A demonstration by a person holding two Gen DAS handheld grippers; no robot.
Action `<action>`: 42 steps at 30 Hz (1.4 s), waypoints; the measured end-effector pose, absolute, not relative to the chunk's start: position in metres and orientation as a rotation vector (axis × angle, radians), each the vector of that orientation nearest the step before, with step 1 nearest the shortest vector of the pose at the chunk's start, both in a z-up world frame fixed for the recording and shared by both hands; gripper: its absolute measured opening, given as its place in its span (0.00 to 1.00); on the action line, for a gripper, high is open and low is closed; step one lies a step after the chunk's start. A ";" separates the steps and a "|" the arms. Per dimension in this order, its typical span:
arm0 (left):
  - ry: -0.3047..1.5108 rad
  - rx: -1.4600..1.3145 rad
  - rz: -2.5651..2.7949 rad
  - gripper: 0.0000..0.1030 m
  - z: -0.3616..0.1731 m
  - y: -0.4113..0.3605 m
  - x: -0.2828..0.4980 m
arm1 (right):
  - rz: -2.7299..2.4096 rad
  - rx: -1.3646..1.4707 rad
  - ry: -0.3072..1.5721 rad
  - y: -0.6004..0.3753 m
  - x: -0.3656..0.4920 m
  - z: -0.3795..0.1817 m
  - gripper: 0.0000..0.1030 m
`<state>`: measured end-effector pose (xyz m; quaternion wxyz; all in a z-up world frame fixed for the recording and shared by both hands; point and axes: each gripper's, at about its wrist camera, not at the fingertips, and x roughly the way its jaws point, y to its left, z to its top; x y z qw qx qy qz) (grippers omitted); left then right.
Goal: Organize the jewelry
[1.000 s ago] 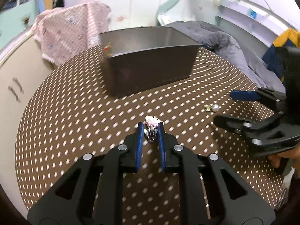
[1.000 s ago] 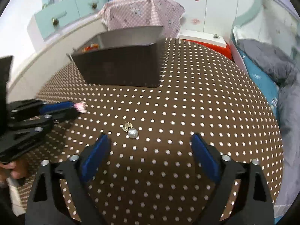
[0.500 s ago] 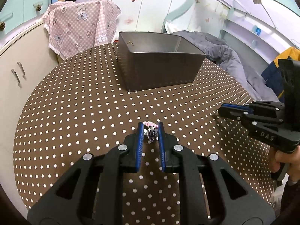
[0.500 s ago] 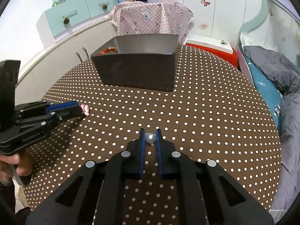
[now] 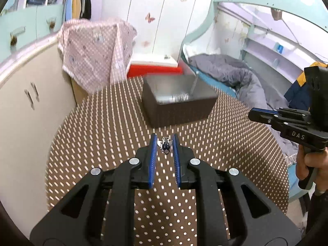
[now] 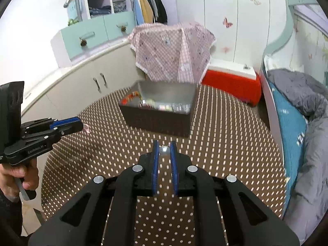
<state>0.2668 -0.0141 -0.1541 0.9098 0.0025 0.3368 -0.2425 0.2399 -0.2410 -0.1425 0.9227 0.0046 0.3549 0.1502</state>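
Now two grippers, left gripper [image 5: 165,141] and right gripper [image 6: 164,148], grip one trinket each.

Both tools [image 5: 165,141] [image 6: 163,146] clamped, raised.

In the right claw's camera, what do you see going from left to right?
Left claw holding a pink charm → dark box → right claw pinching a pearl → red chest → grey blanket.

Left wrist fisheye looking forward along its fingers [image 5: 153,160] over the brown polka-dot round bench [image 5: 98,135], right wrist fisheye likewise (from further right), both raised above it, sharing the dark rectangular metal-lined box [image 5: 180,108] [image 6: 157,121], each catching the other gripper at its edge.
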 end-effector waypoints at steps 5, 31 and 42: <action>0.596 0.030 -0.501 0.15 -0.115 -0.015 0.272 | 0.313 -0.025 0.648 -0.241 0.247 -0.106 0.09; 0.628 0.025 -0.539 0.15 -0.073 -0.074 0.360 | 0.380 0.056 0.700 -0.236 0.361 -0.061 0.09; 0.627 -0.031 -0.444 0.92 -0.072 -0.059 0.374 | 0.316 0.213 0.713 -0.259 0.380 -0.074 0.90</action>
